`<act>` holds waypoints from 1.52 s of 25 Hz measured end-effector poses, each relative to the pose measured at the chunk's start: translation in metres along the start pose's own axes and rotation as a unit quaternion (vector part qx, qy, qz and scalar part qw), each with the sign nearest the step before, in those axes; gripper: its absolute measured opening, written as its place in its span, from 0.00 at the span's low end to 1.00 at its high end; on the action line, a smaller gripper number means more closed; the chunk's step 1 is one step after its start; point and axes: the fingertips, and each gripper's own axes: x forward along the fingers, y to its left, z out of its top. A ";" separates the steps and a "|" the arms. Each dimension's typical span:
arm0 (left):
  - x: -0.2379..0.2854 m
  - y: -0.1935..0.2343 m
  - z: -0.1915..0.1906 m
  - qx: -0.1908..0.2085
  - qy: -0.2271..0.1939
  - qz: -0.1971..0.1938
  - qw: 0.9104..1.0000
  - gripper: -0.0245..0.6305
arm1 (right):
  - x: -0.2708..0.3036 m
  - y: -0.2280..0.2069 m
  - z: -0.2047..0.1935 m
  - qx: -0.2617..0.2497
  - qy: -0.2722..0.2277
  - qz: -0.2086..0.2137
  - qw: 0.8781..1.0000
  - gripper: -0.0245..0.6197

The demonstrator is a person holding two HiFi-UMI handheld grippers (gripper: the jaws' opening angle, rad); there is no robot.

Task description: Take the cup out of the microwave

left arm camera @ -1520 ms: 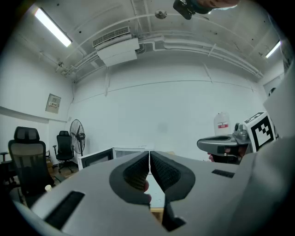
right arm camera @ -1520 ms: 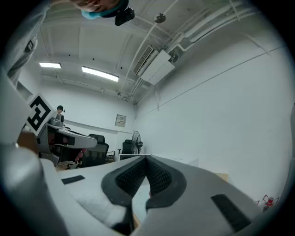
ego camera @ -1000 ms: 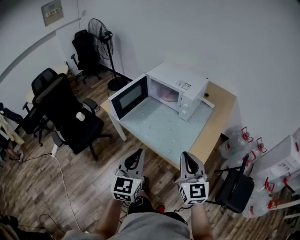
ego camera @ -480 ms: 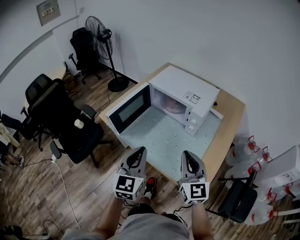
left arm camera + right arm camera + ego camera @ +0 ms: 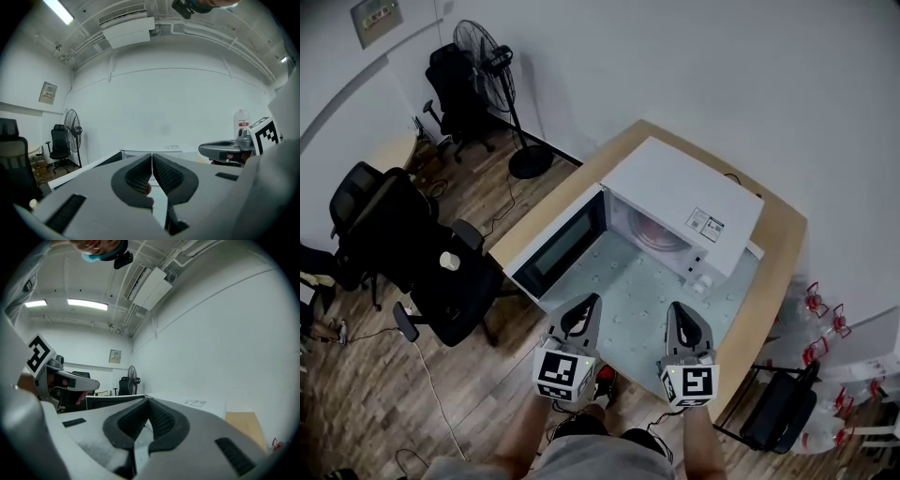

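Facing the open microwave [image 5: 684,183], left gripper [image 5: 588,303] and right gripper [image 5: 678,309] hang closed and empty. The cup [image 5: 661,232], seemingly the pinkish shape inside the microwave, lies ahead, nearer the right gripper.

We note the microwave [image 5: 684,192] cavity open toward us; bare counter [image 5: 642,305] in front gives a clear approach. Its door [image 5: 558,246] (swung wide to the left) bounds that side; an office chair [image 5: 464,291] stands beyond.
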 end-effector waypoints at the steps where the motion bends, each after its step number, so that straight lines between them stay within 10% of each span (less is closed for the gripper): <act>1: 0.009 0.006 -0.003 0.000 0.003 -0.002 1.000 0.08 | 0.011 -0.001 -0.004 0.001 0.004 -0.002 1.000 0.05; 29: 0.190 0.088 -0.100 -0.025 0.066 -0.061 0.996 0.08 | 0.216 -0.062 -0.136 0.017 0.065 -0.058 0.996 0.06; 38: 0.206 0.093 -0.111 -0.018 0.077 -0.063 0.995 0.08 | 0.259 -0.082 -0.162 0.039 0.088 -0.079 0.992 0.58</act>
